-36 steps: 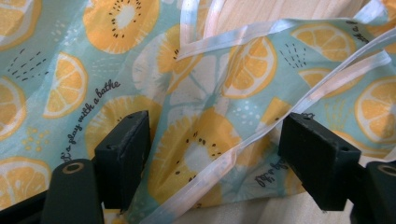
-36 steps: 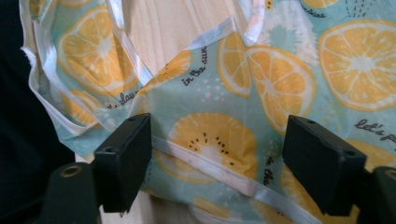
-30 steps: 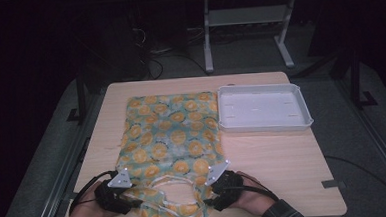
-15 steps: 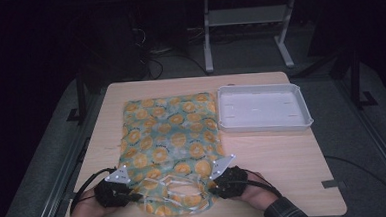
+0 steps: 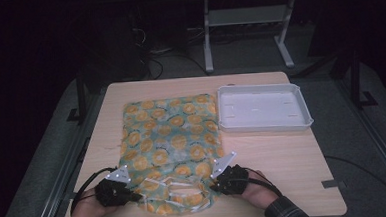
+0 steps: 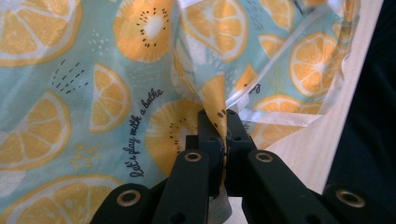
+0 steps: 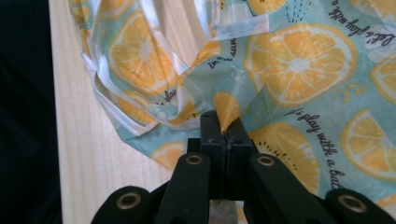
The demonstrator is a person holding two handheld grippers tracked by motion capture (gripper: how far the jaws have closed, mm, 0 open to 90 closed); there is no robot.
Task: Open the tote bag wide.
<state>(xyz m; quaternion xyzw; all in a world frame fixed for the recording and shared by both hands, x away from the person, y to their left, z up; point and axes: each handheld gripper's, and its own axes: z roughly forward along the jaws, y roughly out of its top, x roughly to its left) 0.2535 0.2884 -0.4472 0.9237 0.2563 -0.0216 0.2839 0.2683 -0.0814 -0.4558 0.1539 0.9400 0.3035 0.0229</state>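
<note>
Left gripper [image 6: 223,140] and right gripper [image 7: 226,135] each pinch fold of lemon-print cloth [image 5: 170,139], jaws just closed on it. Cloth spreads flat on table [image 5: 284,159] ahead of both, white tray [image 5: 263,107] beyond right gripper.

Bare tabletop [image 5: 279,164] ran open from 3 to 5 o'clock of the right gripper [image 5: 216,183], up to the white tray [image 5: 265,125], which blocked the far right corner at 1 o'clock. A narrow free strip lay between the tray and the lemon-print sheet [image 5: 170,134]. Left of the sheet, a bare strip of table at 11 o'clock of the left gripper [image 5: 136,195] stayed passable to the far edge. Between the two grippers the sheet bunched up with loose white straps [image 5: 177,189], a snag risk. Both grippers' jaws had just closed, each pinching a fold of the sheet, near the table's near edge.
</note>
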